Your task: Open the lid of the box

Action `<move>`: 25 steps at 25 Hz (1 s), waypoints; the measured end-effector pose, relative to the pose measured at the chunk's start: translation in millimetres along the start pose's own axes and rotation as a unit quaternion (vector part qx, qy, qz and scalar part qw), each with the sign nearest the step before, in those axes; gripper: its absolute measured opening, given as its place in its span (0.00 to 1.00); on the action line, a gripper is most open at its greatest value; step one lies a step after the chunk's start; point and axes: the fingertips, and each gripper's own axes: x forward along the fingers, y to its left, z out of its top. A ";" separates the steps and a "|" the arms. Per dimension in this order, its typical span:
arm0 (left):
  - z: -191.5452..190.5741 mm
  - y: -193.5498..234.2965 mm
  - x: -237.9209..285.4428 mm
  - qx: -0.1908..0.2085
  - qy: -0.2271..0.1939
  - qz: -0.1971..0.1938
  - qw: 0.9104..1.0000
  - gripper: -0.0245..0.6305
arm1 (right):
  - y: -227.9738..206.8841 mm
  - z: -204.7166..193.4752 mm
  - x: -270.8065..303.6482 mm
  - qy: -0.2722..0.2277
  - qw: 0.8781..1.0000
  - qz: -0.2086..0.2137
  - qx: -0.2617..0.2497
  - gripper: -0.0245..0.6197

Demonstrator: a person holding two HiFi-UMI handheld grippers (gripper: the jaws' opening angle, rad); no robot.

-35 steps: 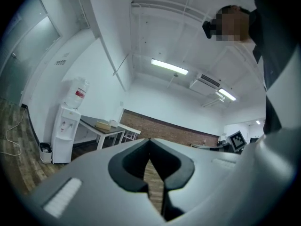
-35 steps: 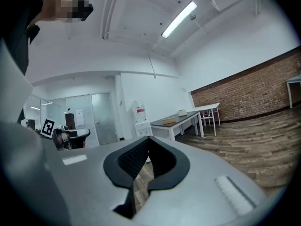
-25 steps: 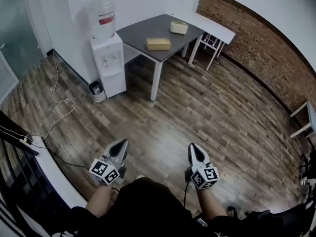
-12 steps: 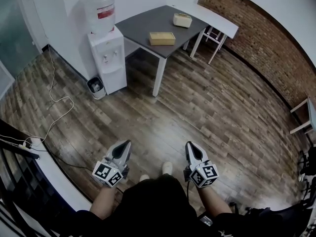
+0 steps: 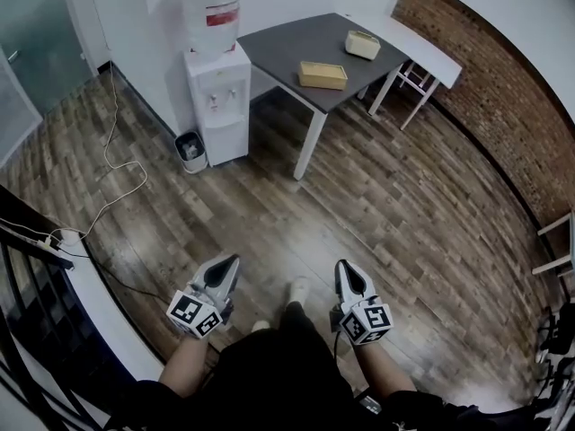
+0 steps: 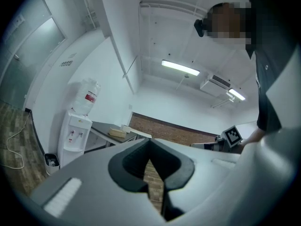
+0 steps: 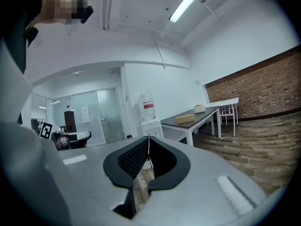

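We see a floor (image 5: 404, 196) of wood planks with a low sheen and a rough brick wall (image 5: 490, 88) at the far right. The table (image 5: 287, 48) has a matt dark-grey top, and the box (image 5: 323, 74) on it looks pale and matt. The water dispenser (image 5: 220, 106) is smooth white plastic. The right gripper (image 7: 148, 136) is matt grey plastic, and its pads (image 7: 134, 158) are ribbed black.

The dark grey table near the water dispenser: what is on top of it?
On the dark grey table stand two things, set apart: a flat tan box near the front edge and a smaller cream box farther back. Whatever is inside them cannot be seen from here.
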 end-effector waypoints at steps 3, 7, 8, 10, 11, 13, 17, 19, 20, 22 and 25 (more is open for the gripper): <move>-0.2 4.4 6.9 0.008 0.004 0.005 1.000 0.04 | -9.3 -4.1 13.8 0.008 1.000 0.008 -0.002 0.05; -1.6 16.7 26.6 0.014 0.013 0.013 1.000 0.04 | -35.6 -1.2 34.9 0.015 1.000 -0.006 -0.002 0.04; -1.2 20.6 33.5 0.013 0.013 0.017 1.000 0.04 | -42.2 1.4 40.5 0.013 1.000 -0.006 -0.001 0.04; 2.4 26.2 50.1 0.016 0.010 0.020 1.000 0.04 | -56.5 8.0 52.8 0.007 1.000 -0.003 0.001 0.04; 5.0 28.0 59.8 0.019 0.007 0.019 1.000 0.04 | -64.1 11.9 59.7 0.004 1.000 -0.002 0.002 0.04; 8.3 31.6 81.0 0.022 0.004 0.017 1.000 0.04 | -79.3 20.7 73.4 0.000 1.000 -0.001 0.003 0.04; 11.2 35.1 125.7 0.017 0.000 0.017 1.000 0.04 | -111.5 40.7 93.6 -0.018 1.000 -0.009 0.009 0.05; 14.0 36.7 147.9 0.006 -0.003 0.015 1.000 0.04 | -127.4 50.6 104.5 -0.026 0.999 -0.016 0.016 0.05; 15.0 37.4 158.0 0.002 -0.003 0.013 1.000 0.04 | -133.4 54.5 109.8 -0.029 0.999 -0.016 0.019 0.05; 16.1 39.8 175.9 0.004 0.000 0.013 1.000 0.04 | -142.7 58.9 119.0 -0.031 0.999 -0.011 0.022 0.05; 15.8 44.6 200.2 0.007 0.006 0.017 1.000 0.04 | -158.2 60.2 129.7 -0.025 0.999 -0.001 0.023 0.05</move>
